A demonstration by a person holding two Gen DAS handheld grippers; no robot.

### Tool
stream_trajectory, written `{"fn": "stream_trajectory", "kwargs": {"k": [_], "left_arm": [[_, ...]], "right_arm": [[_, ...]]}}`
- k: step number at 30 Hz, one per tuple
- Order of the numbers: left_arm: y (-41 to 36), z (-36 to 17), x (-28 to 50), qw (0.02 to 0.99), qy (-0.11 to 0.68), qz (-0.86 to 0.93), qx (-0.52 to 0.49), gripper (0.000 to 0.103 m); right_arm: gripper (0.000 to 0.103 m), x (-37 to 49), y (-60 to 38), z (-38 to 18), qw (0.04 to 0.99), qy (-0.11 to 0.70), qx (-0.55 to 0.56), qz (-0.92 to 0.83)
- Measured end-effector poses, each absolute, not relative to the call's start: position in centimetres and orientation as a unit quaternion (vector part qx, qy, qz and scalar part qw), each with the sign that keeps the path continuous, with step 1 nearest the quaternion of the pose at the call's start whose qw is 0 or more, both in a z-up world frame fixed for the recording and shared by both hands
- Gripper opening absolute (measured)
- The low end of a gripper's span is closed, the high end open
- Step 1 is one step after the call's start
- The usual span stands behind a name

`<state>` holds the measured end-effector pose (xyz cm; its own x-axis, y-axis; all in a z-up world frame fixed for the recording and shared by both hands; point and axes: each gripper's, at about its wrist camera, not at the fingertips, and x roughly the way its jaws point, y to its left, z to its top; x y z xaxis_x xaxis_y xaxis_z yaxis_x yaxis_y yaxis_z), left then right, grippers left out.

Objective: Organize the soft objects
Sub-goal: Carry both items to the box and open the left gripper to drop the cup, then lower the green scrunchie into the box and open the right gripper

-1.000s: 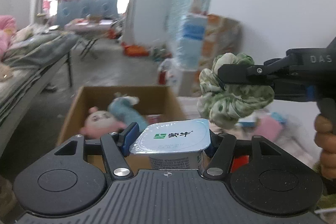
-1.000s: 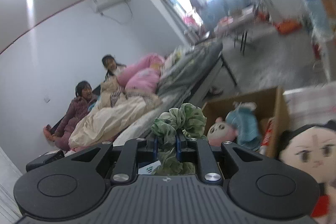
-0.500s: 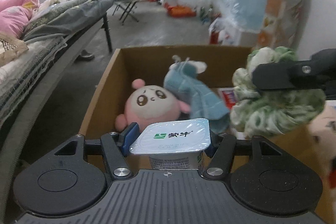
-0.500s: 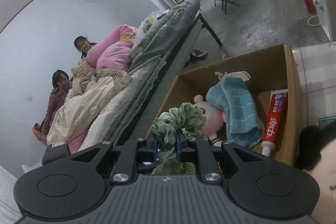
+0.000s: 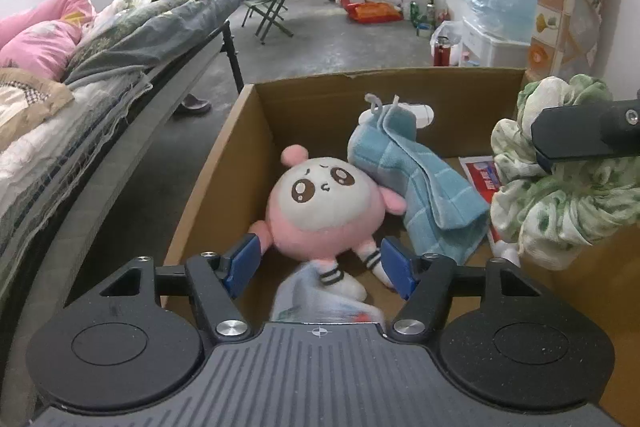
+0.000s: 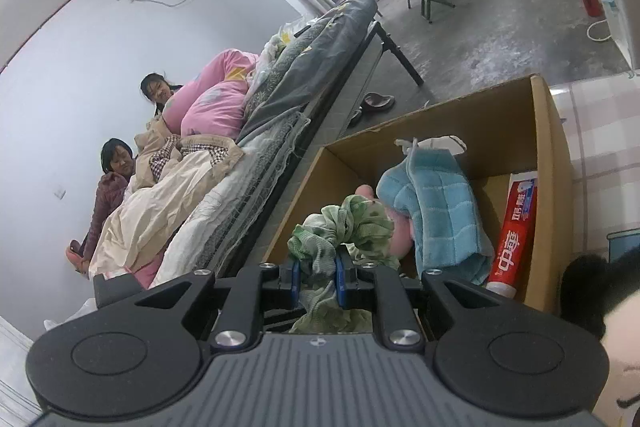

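My left gripper [image 5: 320,261] hangs over the near end of an open cardboard box [image 5: 360,83]; its jaws are opening and nothing is pressed between the blue pads [image 5: 242,263]. A blurred yogurt cup [image 5: 324,301] is dropping just below them. In the box lie a pink plush toy [image 5: 320,203], a blue towel [image 5: 424,183] and a red toothpaste tube [image 6: 516,227]. My right gripper [image 6: 318,275] is shut on a green scrunchie [image 6: 352,223] above the box's near right side. In the left wrist view the scrunchie [image 5: 560,195] hangs at the right.
A bed [image 5: 100,75] piled with bedding runs along the box's left side, and two people [image 6: 152,95] sit at its far end. A black-haired doll [image 6: 592,279] lies close on the right, on a checked cloth [image 6: 600,147]. Grey floor and a folding table [image 5: 268,15] lie beyond.
Both grippers came down and forward over the box. The left jaws spread and the yogurt cup, gripped before, has slipped out downward. The right gripper kept its hold on the scrunchie.
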<state>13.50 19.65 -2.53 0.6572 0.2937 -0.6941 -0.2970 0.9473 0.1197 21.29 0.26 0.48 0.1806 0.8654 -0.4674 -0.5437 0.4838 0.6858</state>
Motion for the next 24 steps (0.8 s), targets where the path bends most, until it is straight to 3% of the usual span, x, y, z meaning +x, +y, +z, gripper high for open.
{"fn": "stream_trajectory", "kwargs": {"k": [9, 19, 24], "left_arm": [[19.8, 0.6, 9.8, 0.924, 0.343, 0.168, -0.030, 0.071], [22.2, 3.6, 3.7, 0.934, 0.287, 0.199, -0.080, 0.076], [23.9, 3.4, 2.1, 0.931, 0.276, 0.209, -0.115, 0.076]], "right_arm": [[0.013, 20.5, 0.0, 1.2, 0.740, 0.439, 0.190, 0.473], [0.014, 21.2, 5.4, -3.0, 0.669, 0.558, 0.174, 0.459], [0.016, 21.2, 9.1, -5.2, 0.678, 0.587, 0.093, 0.433]]}}
